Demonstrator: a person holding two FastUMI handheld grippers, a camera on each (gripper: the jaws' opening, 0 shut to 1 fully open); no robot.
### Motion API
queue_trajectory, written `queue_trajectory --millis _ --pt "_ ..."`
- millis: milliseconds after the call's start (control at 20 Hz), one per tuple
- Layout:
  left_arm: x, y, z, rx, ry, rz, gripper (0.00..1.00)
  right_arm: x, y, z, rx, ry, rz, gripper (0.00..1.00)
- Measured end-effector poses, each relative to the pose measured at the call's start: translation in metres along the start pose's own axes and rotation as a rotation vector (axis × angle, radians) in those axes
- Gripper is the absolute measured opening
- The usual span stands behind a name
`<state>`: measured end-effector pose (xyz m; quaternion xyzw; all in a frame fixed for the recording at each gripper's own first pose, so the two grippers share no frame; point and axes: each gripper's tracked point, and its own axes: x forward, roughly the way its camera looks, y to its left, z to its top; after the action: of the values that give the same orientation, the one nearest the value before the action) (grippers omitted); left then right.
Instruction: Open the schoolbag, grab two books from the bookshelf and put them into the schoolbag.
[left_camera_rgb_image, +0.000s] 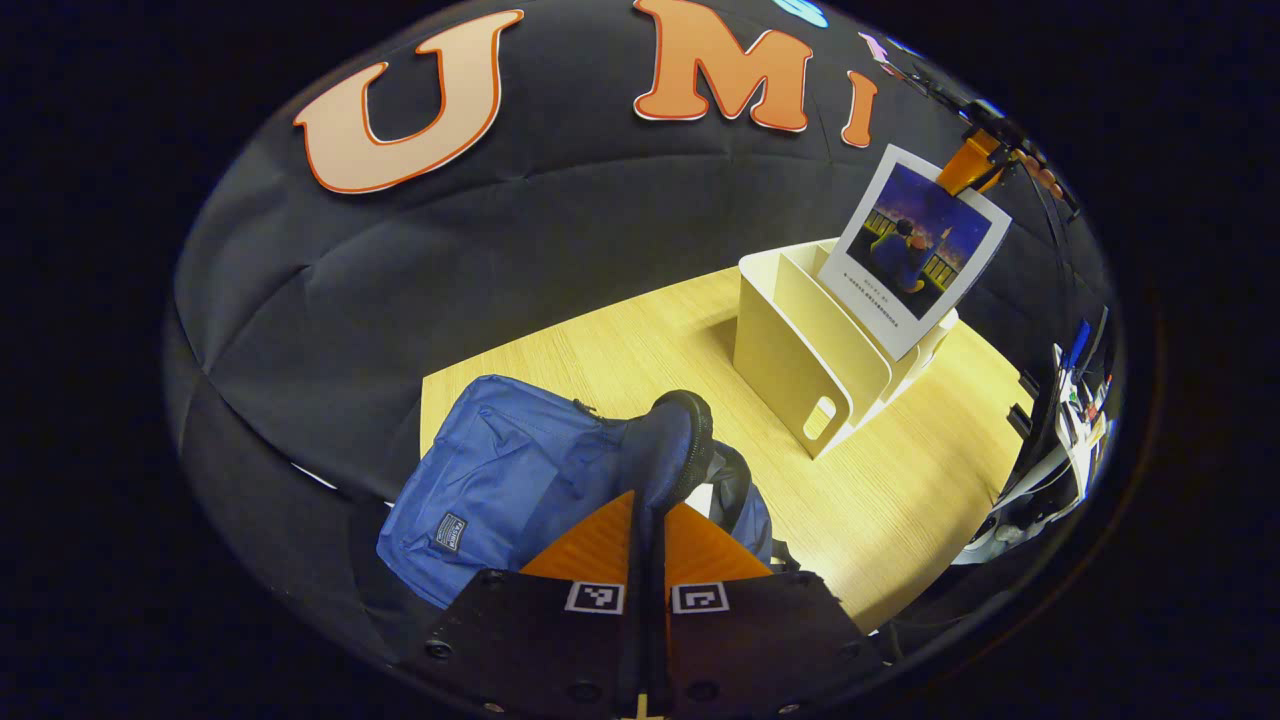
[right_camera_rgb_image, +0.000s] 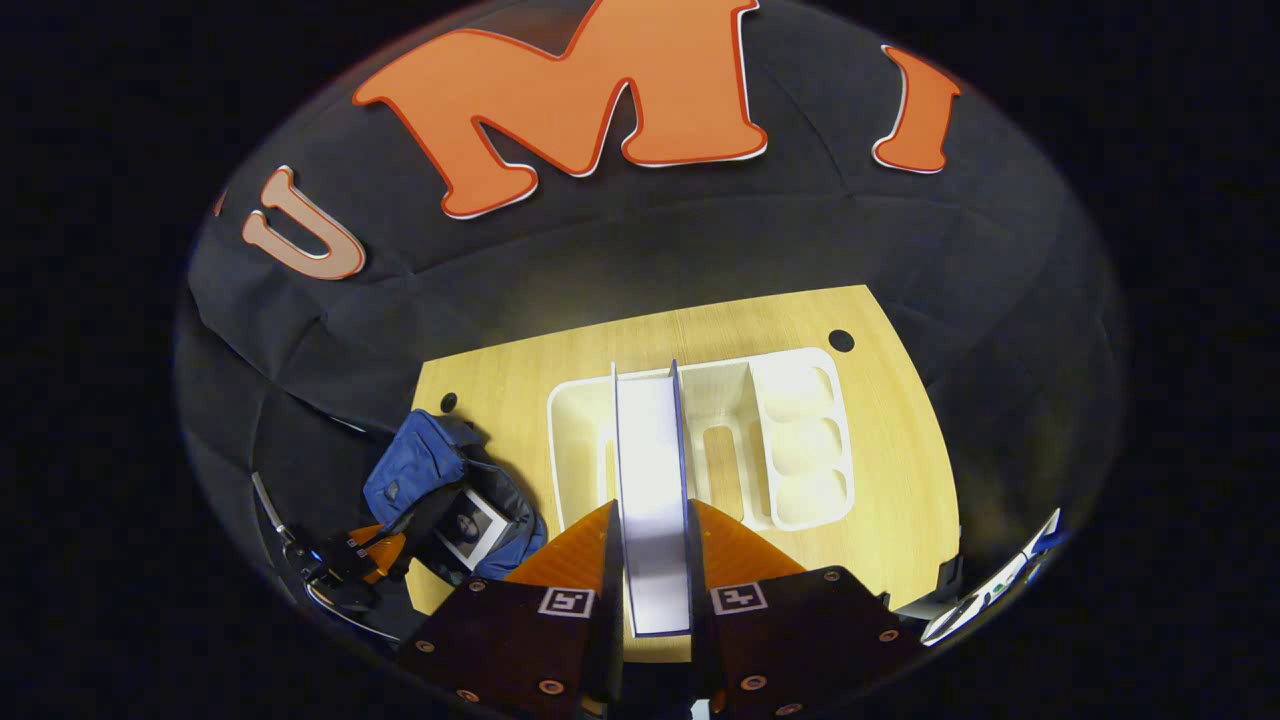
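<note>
A light wooden tabletop is seen under everything. The cream plastic bookshelf organiser is parked at the far middle of it, and the blue fabric schoolbag is slumped at the near left edge, mouth pulled open, with one white-bordered book already tucked inside. A second white-bordered picture book is held up above the bookshelf, clamped between the right gripper fingers. The schoolbag's dark rim is pinched by the left gripper.
</note>
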<state>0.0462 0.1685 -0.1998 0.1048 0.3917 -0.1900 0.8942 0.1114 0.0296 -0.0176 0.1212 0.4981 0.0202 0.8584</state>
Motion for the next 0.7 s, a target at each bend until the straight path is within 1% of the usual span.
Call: queue_trajectory --millis 150,200,400,600,700 --pt "0.0 -0.002 -0.001 -0.002 0.001 0.0 0.03 -0.016 -0.002 -0.004 0.033 -0.024 0.043 0.27" --pt "-0.001 -0.002 -0.001 -0.002 0.003 0.0 0.03 -0.021 0.0 -0.004 0.052 -0.034 0.071 0.26" --pt "0.002 -0.001 -0.001 -0.004 0.007 0.001 0.03 -0.031 0.023 -0.016 0.131 -0.046 0.232 0.26" --pt "0.003 0.001 0.001 0.001 0.012 0.011 0.03 -0.021 0.043 -0.043 0.149 -0.02 0.328 0.26" --pt "0.001 0.002 0.004 0.006 0.009 0.016 0.04 -0.012 0.052 -0.056 0.152 0.004 0.354 0.26"
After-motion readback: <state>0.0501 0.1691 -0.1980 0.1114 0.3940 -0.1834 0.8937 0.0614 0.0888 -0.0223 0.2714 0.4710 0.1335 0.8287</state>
